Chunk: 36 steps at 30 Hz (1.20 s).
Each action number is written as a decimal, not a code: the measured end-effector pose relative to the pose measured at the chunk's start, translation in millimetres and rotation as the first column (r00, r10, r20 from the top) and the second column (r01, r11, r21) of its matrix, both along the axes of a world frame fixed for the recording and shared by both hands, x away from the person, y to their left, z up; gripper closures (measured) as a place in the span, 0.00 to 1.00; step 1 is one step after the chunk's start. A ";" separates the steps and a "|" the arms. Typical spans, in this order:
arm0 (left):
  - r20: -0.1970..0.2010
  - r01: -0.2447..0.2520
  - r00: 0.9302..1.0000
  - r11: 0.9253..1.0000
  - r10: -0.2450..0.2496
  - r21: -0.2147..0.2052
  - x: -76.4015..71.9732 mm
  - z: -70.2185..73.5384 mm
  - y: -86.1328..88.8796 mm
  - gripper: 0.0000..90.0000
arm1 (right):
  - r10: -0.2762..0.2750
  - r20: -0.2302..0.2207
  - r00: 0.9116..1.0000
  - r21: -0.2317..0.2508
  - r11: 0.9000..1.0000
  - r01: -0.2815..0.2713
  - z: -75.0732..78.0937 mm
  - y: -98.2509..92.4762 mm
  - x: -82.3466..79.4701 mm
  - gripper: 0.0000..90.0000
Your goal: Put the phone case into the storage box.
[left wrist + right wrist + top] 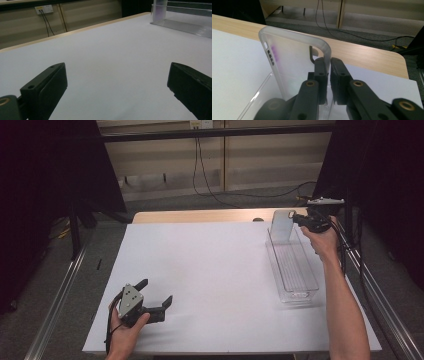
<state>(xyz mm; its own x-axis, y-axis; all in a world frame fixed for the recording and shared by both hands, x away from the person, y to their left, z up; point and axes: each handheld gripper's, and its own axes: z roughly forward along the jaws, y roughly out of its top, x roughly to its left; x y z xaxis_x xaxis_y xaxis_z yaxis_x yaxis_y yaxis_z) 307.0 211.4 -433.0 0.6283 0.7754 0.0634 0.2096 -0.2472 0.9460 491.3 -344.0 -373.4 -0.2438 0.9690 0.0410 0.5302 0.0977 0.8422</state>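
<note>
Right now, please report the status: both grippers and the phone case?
Right gripper shut on clear phone case, held upright at far end of clear tray. Left gripper open, resting on white table. Nothing in the way.

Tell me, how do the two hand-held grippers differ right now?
The left gripper rests low on the white table, its fingers wide apart with nothing between them. The right gripper is raised at the far corner, its fingers closed on the edge of a clear phone case upright in a clear tray. Both are black two-fingered tools.
</note>
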 end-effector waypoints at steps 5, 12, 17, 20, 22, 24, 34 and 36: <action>0.000 0.000 1.000 1.000 0.000 -0.001 -0.1 0.0 0.2 0.03 | -0.006 0.004 1.000 0.012 1.000 0.006 0.7 -1.4 -0.4 0.88; 0.000 0.001 1.000 1.000 -0.001 -0.004 -0.1 0.0 0.1 0.03 | -0.012 0.003 1.000 0.020 1.000 0.012 0.4 -3.1 -2.2 0.83; 0.000 0.000 1.000 1.000 0.000 -0.003 -0.4 0.4 0.2 0.03 | -0.009 0.006 1.000 0.027 1.000 0.009 0.4 -1.8 -3.0 0.71; 0.001 0.000 1.000 1.000 0.000 -0.005 -0.5 0.6 0.4 0.03 | -0.010 0.005 1.000 0.033 0.999 0.009 0.1 -1.4 -3.9 0.67; 0.003 -0.002 1.000 1.000 0.002 -0.006 -0.7 0.8 0.5 0.03 | -0.013 0.009 1.000 0.033 0.999 0.013 -0.4 -1.2 -4.8 0.62; 0.001 -0.001 1.000 1.000 0.001 -0.006 -0.8 0.7 0.2 0.03 | -0.015 0.010 1.000 0.028 1.000 0.015 -1.4 -1.2 -5.9 0.57; -0.001 -0.011 1.000 1.000 0.011 -0.025 0.4 1.5 -1.1 0.03 | -0.048 0.030 0.998 0.051 0.998 0.046 -0.4 -4.5 -8.4 0.35; -0.003 -0.012 1.000 1.000 0.012 -0.021 0.7 1.5 -1.2 0.03 | -0.058 0.032 0.998 0.058 0.997 0.056 -0.1 -4.8 -8.4 0.30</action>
<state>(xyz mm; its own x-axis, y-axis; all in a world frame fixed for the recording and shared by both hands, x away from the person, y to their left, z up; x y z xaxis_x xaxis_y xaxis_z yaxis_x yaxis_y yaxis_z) 307.7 210.3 -431.6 0.6188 0.7843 0.0453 0.2156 -0.2250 0.9502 482.9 -348.8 -373.5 -0.1905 0.9776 0.0896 0.5046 0.0193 0.8631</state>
